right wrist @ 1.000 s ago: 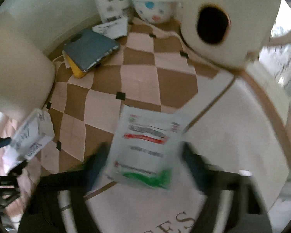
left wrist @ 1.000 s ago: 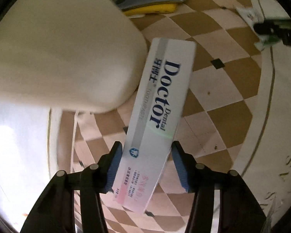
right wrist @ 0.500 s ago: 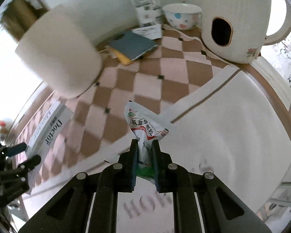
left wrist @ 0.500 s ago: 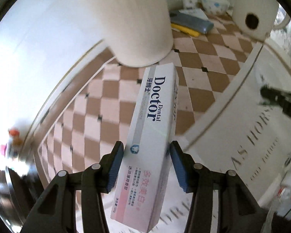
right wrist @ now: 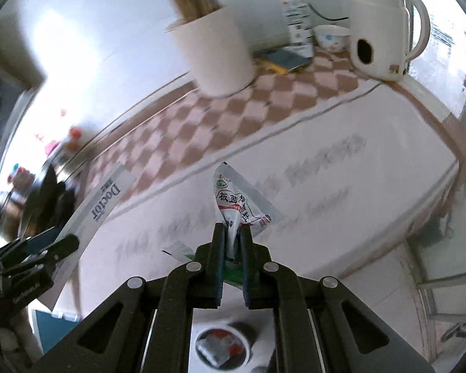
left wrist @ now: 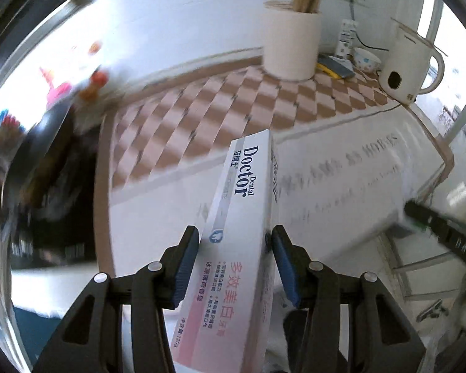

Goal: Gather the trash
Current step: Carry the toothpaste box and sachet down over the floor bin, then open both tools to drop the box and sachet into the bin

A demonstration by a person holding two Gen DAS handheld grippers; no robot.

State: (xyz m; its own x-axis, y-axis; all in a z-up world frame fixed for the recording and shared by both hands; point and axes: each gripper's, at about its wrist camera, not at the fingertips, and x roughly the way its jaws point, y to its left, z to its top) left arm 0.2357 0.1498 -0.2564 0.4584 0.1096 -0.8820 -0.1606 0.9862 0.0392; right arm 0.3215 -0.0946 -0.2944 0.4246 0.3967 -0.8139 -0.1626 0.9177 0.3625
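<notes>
— Why is the toothpaste box [left wrist: 239,239] held the way it is?

— It is gripped across its narrow width by the left gripper [left wrist: 235,248], the blue pads pressed on either side, so that its printed end juts forward over the tablecloth [left wrist: 341,180]. A long, light carton is judged to be steadied best that way. It is carried clear of the table, not resting on it.

— And the other tool?

— The right gripper [right wrist: 232,242] is clamped tight on a crumpled sachet [right wrist: 240,205], the jaws nearly together with only the thin foil between them. The packet's free end is left fanned out above the fingertips (a soft thing can be pinched nowhere but at a fold). Both pieces of trash are thus judged to be collected and in transit.

— Where are they to be dropped?

— That cannot be told with certainty. A round container [right wrist: 223,345] with something dark and red inside is seen beneath the right gripper, but it is half covered by the tool's frame and blurred.

— What else is hard to read?

— The left edge of both views is smeared by motion; only coloured blobs and a dark rounded shape are made out there. The lettering on the tablecloth is blurred too. Farther back, the kettle [right wrist: 379,28], the paper roll [left wrist: 290,46] and a bowl [right wrist: 331,37] are seen clearly enough.
</notes>
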